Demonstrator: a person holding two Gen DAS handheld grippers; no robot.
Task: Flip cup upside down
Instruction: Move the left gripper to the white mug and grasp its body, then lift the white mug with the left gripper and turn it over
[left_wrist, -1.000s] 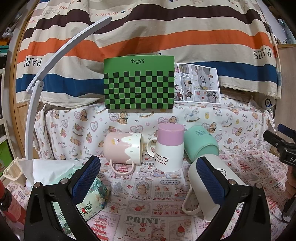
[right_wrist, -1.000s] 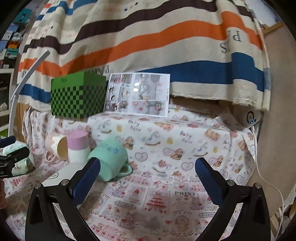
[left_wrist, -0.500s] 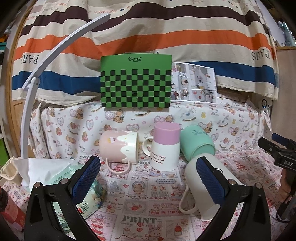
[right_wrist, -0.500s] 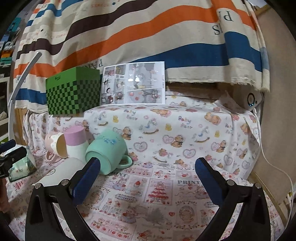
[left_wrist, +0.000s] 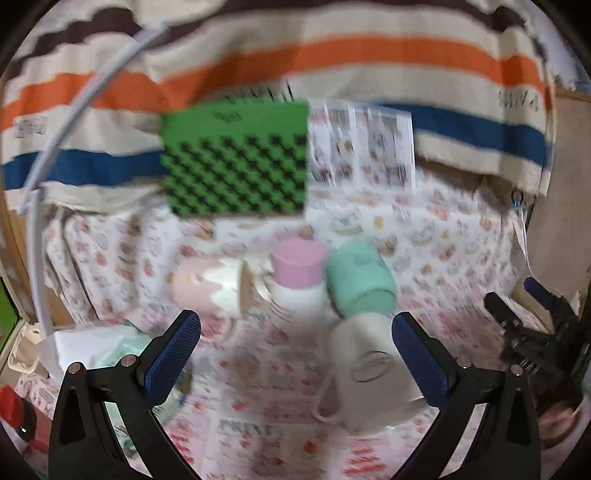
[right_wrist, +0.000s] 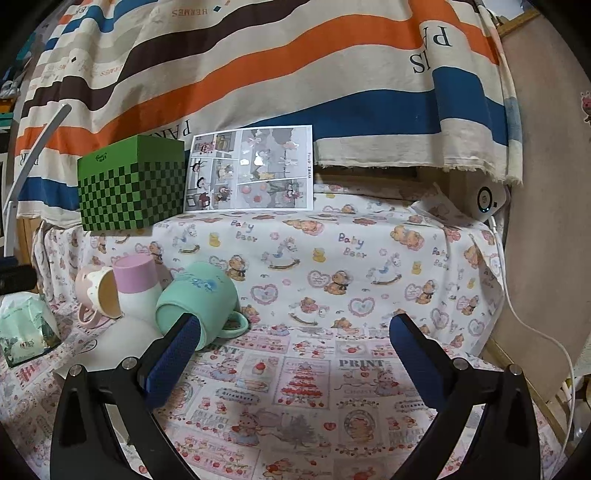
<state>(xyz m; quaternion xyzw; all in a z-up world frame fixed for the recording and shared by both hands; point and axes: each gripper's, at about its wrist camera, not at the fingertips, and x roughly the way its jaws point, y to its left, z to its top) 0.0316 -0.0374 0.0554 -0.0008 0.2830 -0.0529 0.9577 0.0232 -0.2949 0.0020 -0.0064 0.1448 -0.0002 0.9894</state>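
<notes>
Several cups sit on the printed cloth. A pink-and-cream cup (left_wrist: 207, 286) lies on its side. A pink-and-white cup (left_wrist: 297, 275) stands upside down. A mint-green cup (left_wrist: 360, 284) lies tilted, and a white cup (left_wrist: 369, 373) lies on its side in front of it. The left wrist view is blurred. My left gripper (left_wrist: 295, 354) is open and empty, above and short of the cups. My right gripper (right_wrist: 293, 356) is open and empty, to the right of the green cup (right_wrist: 195, 299). The pink-and-cream cup (right_wrist: 98, 293), pink-and-white cup (right_wrist: 135, 286) and white cup (right_wrist: 122, 345) also show in the right wrist view.
A green checkered box (right_wrist: 129, 188) and a comic sheet (right_wrist: 249, 168) stand at the back against a striped cloth. A tissue pack (right_wrist: 26, 326) lies at the left. A white lamp arm (left_wrist: 66, 122) curves up on the left. A white device (right_wrist: 487, 199) with a cable sits at the right.
The left gripper has risen and swung, so the cups sit lower and further off in its blurred view. The right gripper has moved a little; the green cup now sits nearer its left finger.
</notes>
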